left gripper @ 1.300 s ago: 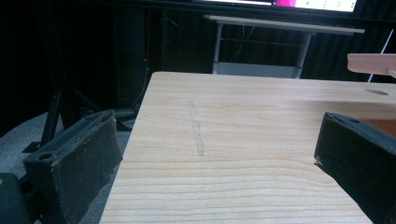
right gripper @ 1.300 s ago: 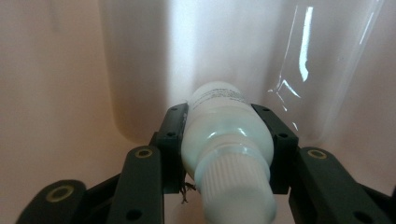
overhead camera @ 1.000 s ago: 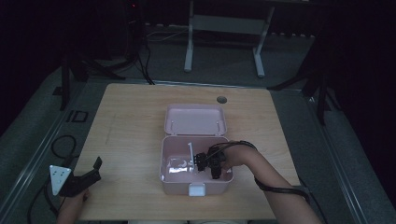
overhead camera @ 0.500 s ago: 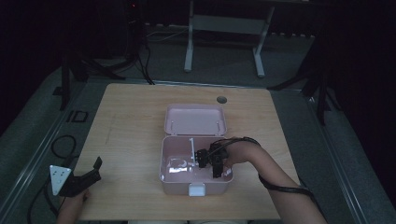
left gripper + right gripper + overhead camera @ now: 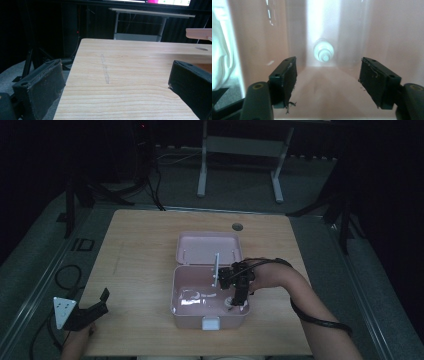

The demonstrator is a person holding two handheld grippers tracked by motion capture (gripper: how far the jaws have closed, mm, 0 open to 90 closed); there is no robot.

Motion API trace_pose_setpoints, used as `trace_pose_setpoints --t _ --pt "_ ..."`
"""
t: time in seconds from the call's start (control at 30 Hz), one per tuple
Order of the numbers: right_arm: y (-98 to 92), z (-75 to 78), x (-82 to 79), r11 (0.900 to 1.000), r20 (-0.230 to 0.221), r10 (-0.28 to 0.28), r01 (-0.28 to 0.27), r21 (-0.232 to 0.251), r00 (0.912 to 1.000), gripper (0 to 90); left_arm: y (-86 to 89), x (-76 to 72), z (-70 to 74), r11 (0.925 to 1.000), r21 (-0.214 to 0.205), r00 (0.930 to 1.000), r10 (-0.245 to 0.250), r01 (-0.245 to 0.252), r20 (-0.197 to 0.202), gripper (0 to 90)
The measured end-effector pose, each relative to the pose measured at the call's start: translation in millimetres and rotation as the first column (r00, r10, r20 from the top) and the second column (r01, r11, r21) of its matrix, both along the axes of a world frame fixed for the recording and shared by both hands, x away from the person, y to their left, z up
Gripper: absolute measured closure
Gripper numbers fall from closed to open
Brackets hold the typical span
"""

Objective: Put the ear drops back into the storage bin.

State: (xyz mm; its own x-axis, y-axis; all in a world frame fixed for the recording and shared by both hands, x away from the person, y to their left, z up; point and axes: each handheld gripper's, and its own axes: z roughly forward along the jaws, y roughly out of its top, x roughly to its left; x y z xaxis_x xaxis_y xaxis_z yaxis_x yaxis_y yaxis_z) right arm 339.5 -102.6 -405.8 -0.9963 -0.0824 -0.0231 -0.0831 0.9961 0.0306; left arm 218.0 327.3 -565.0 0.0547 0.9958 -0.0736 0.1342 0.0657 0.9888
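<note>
Now right tool (image 5: pixel 235 304) just opened, empty, over pink box (image 5: pixel 210 322), seemingly

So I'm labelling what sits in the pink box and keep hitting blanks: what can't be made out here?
- High view: the pink box holds pale glossy contents, too small and glared to identify.
- High view: the right hand-held gripper covers the box's right part.
- Right gripper view: a white ringed thing below the open jaws is blurred.
- Right gripper view: white material is cut off by the left edge.
- Left gripper view: the box lid is cut by the right edge.
</note>
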Motion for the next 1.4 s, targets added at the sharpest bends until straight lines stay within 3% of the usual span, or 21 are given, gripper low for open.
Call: trace_pose_setpoints --t 0.03,0.07,0.13,0.33,0.67,0.83,1.1,1.13,1.17,1.27,1.3,1.4 --pt "0.0 0.0 0.0 1.0 0.0 0.0 0.0 0.0 1.0 21.8 0.0 0.0 0.0 1.0 0.0 1.0 0.0 0.0 0.0 0.4" --pt "-5.5 9.7 0.5 0.9991 0.003 -0.012 0.012 0.042 0.9999 19.7 0.0 0.0 0.0 1.0 0.0 1.0 0.0 0.0 0.001 0.4" --pt "-8.1 13.6 0.7 0.9984 0.002 -0.017 0.017 0.053 0.9999 18.6 -0.1 0.1 0.0 1.0 -0.001 1.0 0.001 -0.001 0.003 0.4" --pt "-29.5 29.2 4.6 0.9929 0.057 -0.05 0.044 0.11 0.9971 17.9 0.1 -0.2 0.0 1.0 0.0 1.0 0.001 -0.001 0.001 0.4" --pt "-70.1 29.3 7.6 0.9821 0.07 -0.135 0.124 0.141 0.9883 19.2 -0.3 -0.1 0.0 1.0 0.001 1.0 0.003 -0.003 0.0 0.4" --pt "-89.8 15.9 10.9 0.9734 0.042 -0.181 0.173 0.151 0.9826 19.1 -0.1 0.0 0.0 1.0 0.001 1.0 0.003 -0.003 -0.001 0.4" --pt "-113.1 -17.8 13.4 0.9602 0.019 -0.233 0.227 0.162 0.9722 19.1 0.0 -0.1 0.0 1.0 -0.001 1.0 0.003 -0.003 0.001 0.4" --pt "-118.7 -24.3 13.6 0.9523 0.01 -0.249 0.243 0.185 0.9685 19.1 0.0 -0.1 0.0 1.0 -0.001 1.0 0.003 -0.003 0.001 0.4" --pt "-118.7 -24.3 13.6 0.9523 0.01 -0.249 0.243 0.185 0.9685 19.1 0.1 -0.1 0.0 1.0 -0.001 1.0 0.002 -0.002 0.001 0.4" --pt "-126.3 -36.2 13.5 0.9391 0.005 -0.281 0.274 0.207 0.9597 19.0 0.1 -0.2 -0.1 1.0 -0.001 1.0 0.001 -0.001 0.002 0.4" --pt "-130.9 -47.0 13.1 0.9328 -0.009 -0.291 0.286 0.22 0.9567 19.1 0.1 -0.2 -0.1 1.0 -0.002 1.0 0.002 -0.002 0.002 0.4" --pt "-135.3 -57.4 12.4 0.9289 -0.035 -0.298 0.298 0.219 0.9539 19.1 0.0 -0.1 0.0 1.0 -0.001 1.0 0.002 -0.002 0.002 0.4"
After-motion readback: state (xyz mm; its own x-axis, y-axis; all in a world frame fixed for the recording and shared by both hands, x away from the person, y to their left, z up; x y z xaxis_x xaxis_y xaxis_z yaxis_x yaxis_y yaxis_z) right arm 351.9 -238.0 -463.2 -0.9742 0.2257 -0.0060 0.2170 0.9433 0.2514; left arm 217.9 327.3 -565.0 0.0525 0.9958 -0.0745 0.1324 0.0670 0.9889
